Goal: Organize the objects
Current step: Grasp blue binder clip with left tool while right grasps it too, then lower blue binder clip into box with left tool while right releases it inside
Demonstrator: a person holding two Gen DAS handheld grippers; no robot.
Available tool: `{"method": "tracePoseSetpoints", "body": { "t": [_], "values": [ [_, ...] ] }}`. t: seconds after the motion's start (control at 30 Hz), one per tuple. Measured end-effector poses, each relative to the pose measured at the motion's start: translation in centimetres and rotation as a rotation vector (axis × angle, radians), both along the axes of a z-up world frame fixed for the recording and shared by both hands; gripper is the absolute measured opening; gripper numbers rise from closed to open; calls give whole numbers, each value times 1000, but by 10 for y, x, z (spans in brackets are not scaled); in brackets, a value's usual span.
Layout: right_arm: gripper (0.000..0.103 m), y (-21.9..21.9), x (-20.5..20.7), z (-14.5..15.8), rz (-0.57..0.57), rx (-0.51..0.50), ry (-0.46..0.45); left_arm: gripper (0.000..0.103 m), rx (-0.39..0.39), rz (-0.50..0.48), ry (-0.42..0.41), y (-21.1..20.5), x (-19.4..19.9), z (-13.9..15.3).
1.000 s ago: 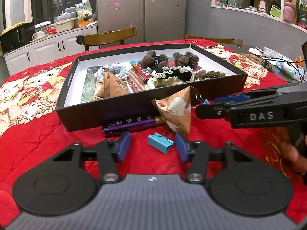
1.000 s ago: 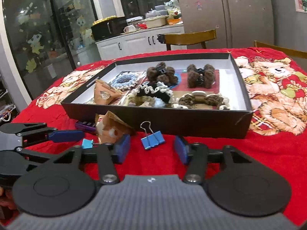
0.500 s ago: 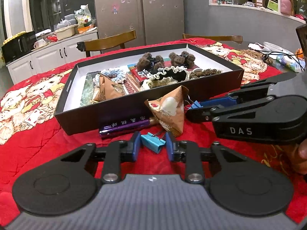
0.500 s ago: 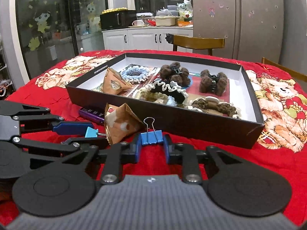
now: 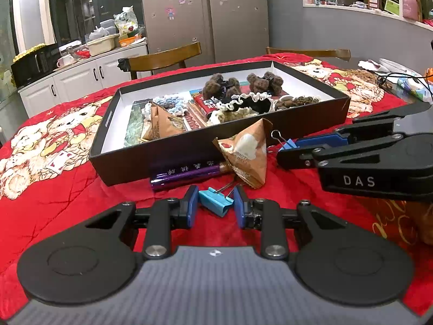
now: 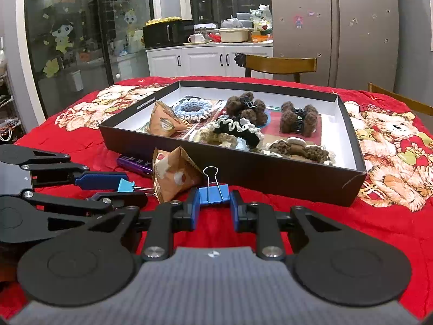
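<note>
The purple packet (image 5: 186,174), just beyond the left gripper's fingers (image 5: 192,207), has its right end covered by the brown triangular pouch (image 5: 245,153), and its gold lettering is too small to read. In the right wrist view only a short purple piece shows, left of that pouch. The dark blue binder clip (image 5: 288,144) is mostly hidden behind the right gripper's fingers (image 5: 320,142) in the left wrist view. The picture's right edge cuts off a hand (image 5: 425,223) below that gripper. Flat items under the scrunchies (image 6: 232,130) in the box (image 6: 270,173) are largely covered.
</note>
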State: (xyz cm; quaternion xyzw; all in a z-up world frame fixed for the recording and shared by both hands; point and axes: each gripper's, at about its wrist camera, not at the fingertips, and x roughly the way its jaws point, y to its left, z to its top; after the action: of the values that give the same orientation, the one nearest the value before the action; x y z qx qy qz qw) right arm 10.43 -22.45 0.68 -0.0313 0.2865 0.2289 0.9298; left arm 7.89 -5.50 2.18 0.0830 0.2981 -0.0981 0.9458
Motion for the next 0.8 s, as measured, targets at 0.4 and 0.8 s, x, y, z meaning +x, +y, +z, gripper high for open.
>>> {"method": "tracePoseSetpoints", "body": {
  "t": [0.4, 0.8],
  "values": [
    [27, -6, -2, 3, -24, 30, -14, 33, 9, 31, -14, 2, -3, 1],
    [27, -22, -8, 14, -58, 135, -51, 33, -32, 74, -75, 14, -10, 13]
  ]
}}
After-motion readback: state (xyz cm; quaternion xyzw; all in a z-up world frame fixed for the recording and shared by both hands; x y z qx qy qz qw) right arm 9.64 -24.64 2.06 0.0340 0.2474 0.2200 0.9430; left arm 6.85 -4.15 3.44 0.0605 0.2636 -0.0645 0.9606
